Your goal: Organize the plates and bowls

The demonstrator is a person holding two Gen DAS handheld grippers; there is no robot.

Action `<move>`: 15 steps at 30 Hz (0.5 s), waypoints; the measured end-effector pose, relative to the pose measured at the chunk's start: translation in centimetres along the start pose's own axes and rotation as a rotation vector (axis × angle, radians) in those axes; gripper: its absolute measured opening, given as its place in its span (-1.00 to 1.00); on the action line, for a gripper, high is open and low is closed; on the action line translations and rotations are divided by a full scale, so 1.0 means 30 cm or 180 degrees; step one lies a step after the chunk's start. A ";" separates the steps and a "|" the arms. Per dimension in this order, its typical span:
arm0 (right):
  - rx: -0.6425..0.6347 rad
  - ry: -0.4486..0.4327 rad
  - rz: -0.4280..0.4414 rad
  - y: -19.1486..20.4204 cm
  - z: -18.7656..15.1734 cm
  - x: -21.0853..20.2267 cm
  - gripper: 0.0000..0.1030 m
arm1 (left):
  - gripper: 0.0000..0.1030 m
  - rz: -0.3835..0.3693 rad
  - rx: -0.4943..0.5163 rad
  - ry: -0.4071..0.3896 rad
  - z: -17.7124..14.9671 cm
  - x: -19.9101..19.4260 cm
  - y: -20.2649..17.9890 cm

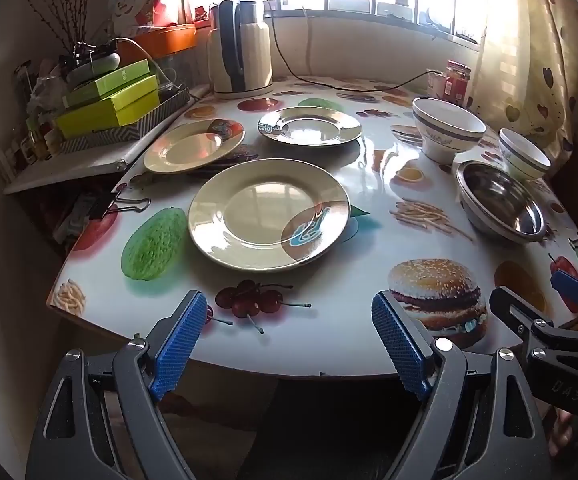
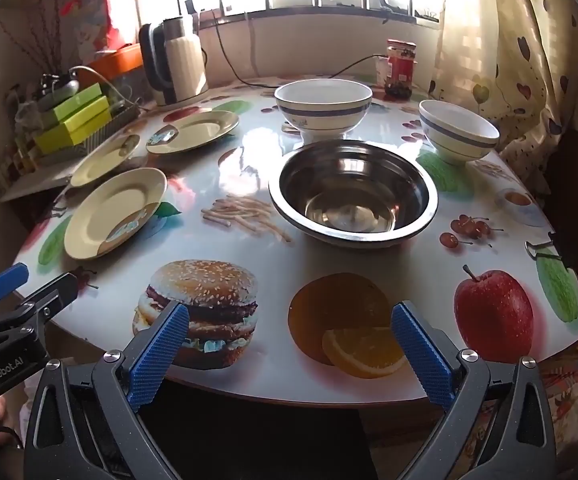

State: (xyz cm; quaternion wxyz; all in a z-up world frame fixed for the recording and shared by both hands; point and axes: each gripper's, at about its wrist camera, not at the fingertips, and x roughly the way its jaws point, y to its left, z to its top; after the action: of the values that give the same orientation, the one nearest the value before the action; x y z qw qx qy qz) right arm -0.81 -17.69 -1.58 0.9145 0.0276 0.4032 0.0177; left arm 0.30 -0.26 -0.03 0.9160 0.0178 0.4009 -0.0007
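Three cream plates lie apart on the left of the food-print table (image 1: 329, 344): a near plate (image 1: 269, 220) (image 2: 115, 214), a left plate (image 1: 193, 146) (image 2: 105, 160) and a far plate (image 1: 309, 126) (image 2: 193, 130). To the right stand a steel bowl (image 1: 501, 204) (image 2: 353, 192), a large white blue-striped bowl (image 1: 447, 128) (image 2: 323, 106) and a smaller one (image 1: 523, 154) (image 2: 459, 130). My left gripper (image 1: 289, 300) (image 2: 45, 276) hangs open over the table's near edge, short of the near plate. My right gripper (image 2: 291, 310) (image 1: 529, 286) is open beside it, short of the steel bowl. Neither holds anything.
A kettle (image 1: 241, 56) with its cable stands at the back by the window, and a red jar (image 2: 401, 68) at the back right. Green boxes (image 1: 113, 100) are stacked on a side shelf at the left. A binder clip (image 1: 121, 204) grips the table's left edge. A curtain (image 2: 521, 60) hangs at the right.
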 end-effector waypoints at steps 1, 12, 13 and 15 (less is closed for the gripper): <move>-0.0005 -0.0006 0.0011 0.001 0.000 0.000 1.00 | 0.65 0.0003 0.0000 0.0001 0.000 0.001 0.000; -0.0071 -0.0038 0.0024 0.013 0.005 -0.002 1.00 | 0.65 0.0000 -0.0030 0.0004 -0.001 0.007 0.007; -0.0070 -0.0040 0.0021 0.014 0.006 -0.002 1.00 | 0.65 0.0000 -0.0033 0.0005 -0.001 0.007 0.008; -0.0074 -0.0043 0.0024 0.017 0.006 -0.001 1.00 | 0.65 0.0001 -0.0037 0.0000 -0.001 0.006 0.010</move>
State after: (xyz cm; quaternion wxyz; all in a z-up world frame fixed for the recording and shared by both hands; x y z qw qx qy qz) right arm -0.70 -17.20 -1.40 0.9174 0.0186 0.3966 0.0257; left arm 0.42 0.03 -0.18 0.9160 0.0125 0.4009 0.0018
